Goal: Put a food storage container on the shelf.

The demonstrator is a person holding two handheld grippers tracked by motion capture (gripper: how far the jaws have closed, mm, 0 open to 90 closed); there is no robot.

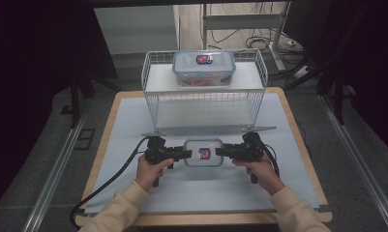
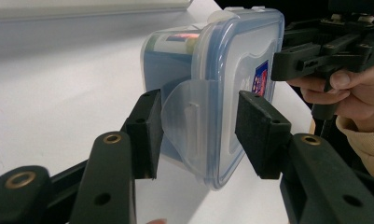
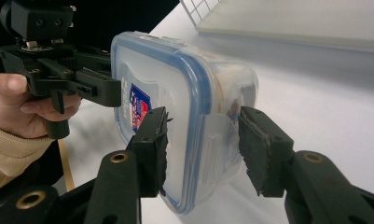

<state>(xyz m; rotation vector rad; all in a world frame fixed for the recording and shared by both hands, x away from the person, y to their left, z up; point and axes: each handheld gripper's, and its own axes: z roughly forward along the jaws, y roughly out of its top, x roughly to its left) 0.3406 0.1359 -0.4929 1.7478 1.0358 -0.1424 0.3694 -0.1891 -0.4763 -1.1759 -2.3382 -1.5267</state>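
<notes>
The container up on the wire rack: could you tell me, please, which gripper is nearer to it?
Right, by a small margin. The right gripper sits almost straight below the rack's container, the left gripper slightly further left; both grip the ends of the small container.

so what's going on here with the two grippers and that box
A person holds a small lidded plastic box between two handheld grippers, the left gripper at one end and the right gripper at the other, each clamped over lid and base. Behind it, a bigger box sits on a wire rack.
</notes>
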